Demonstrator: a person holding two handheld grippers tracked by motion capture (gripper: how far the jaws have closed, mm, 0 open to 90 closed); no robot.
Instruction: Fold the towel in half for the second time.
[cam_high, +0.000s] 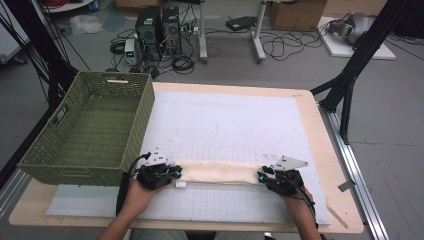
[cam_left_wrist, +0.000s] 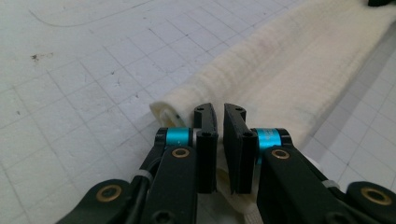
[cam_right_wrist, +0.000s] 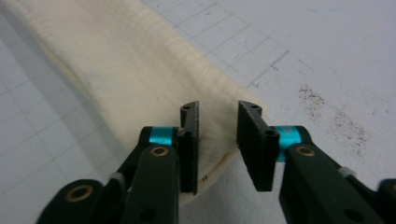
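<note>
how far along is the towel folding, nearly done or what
Done: the cream towel already lies folded into a long narrow strip on the gridded mat. In hand: the left hand-held gripper is shut on one end, while the right hand-held gripper sits at the other end with jaws apart, the cloth not pinched. Left, probably: regrip, fold further, and move it to the green basket, which holds no towel yet.

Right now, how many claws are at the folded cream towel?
2. The left claw is pinched shut on the long folded cream towel at its left end; the right claw stands open over the right end. None look hidden.
</note>
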